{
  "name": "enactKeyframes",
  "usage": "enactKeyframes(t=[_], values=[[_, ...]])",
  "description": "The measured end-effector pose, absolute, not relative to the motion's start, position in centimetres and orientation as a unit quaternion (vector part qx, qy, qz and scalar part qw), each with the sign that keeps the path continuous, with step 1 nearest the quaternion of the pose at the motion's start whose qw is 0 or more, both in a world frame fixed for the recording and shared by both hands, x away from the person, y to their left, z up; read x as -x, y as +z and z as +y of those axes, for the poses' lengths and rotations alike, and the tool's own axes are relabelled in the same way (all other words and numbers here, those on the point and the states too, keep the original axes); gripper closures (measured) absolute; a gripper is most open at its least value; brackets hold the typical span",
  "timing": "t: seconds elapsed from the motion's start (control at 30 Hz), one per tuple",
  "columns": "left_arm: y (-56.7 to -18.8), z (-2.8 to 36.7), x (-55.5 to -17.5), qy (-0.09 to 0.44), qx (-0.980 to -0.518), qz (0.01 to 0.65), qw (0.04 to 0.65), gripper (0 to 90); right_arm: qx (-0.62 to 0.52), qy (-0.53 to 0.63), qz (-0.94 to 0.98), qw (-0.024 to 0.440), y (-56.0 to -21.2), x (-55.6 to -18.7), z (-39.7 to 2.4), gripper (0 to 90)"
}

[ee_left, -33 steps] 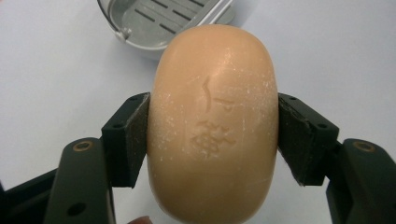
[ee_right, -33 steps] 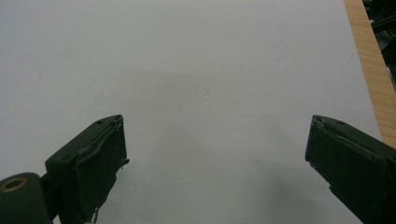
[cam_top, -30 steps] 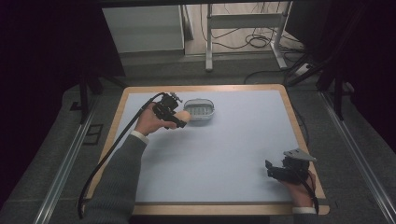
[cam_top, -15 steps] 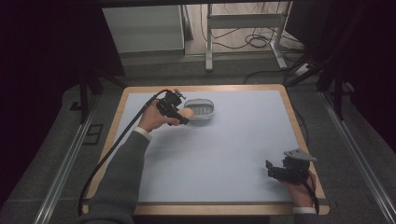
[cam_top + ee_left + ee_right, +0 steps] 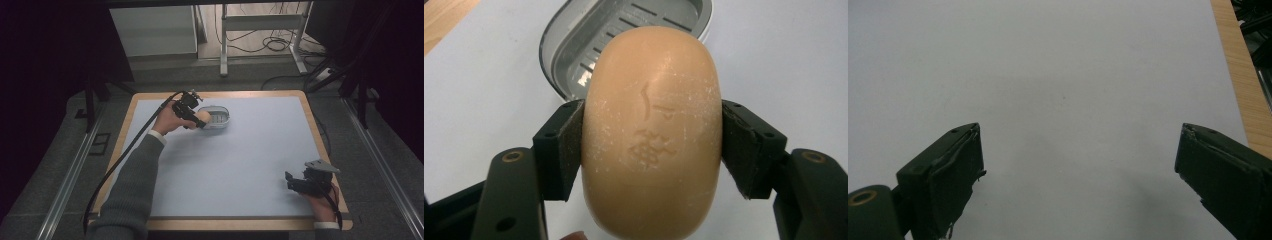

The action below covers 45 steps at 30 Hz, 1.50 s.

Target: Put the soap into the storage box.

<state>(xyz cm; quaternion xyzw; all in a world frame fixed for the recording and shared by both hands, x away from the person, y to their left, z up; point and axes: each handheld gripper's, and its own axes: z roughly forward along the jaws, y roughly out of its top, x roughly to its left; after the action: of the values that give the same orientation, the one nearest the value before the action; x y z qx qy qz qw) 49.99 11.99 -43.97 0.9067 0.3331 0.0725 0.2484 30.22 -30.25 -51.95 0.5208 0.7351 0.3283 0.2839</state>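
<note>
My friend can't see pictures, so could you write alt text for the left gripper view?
A peach-coloured oval bar of soap, stamped with a small emblem, is clamped between the two black pads of the left tool. Just beyond it an empty grey soap dish with a ribbed floor sits on a pale table.

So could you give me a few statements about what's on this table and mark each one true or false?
1. The left gripper is shut on the soap bar. True.
2. The soap bar lies flat in the soap dish. False: it is held between the jaws, short of the dish's near rim.
3. The soap dish has a slotted floor with nothing lying on the part in view. True.
4. The right gripper holds a sponge. False: its jaws stand open with nothing between them, over the pale mat.
5. The right gripper is at the table's near right corner, far from the dish. True.
</note>
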Motion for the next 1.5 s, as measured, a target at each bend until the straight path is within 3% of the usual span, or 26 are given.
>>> enactKeyframes(t=[1.5], values=[[-45.8,8.3,-54.7,0.057,-0.917,0.311,0.242,32.1,-0.524,0.323,0.735,0.283,-52.3,-30.3,-30.6,5.2]])
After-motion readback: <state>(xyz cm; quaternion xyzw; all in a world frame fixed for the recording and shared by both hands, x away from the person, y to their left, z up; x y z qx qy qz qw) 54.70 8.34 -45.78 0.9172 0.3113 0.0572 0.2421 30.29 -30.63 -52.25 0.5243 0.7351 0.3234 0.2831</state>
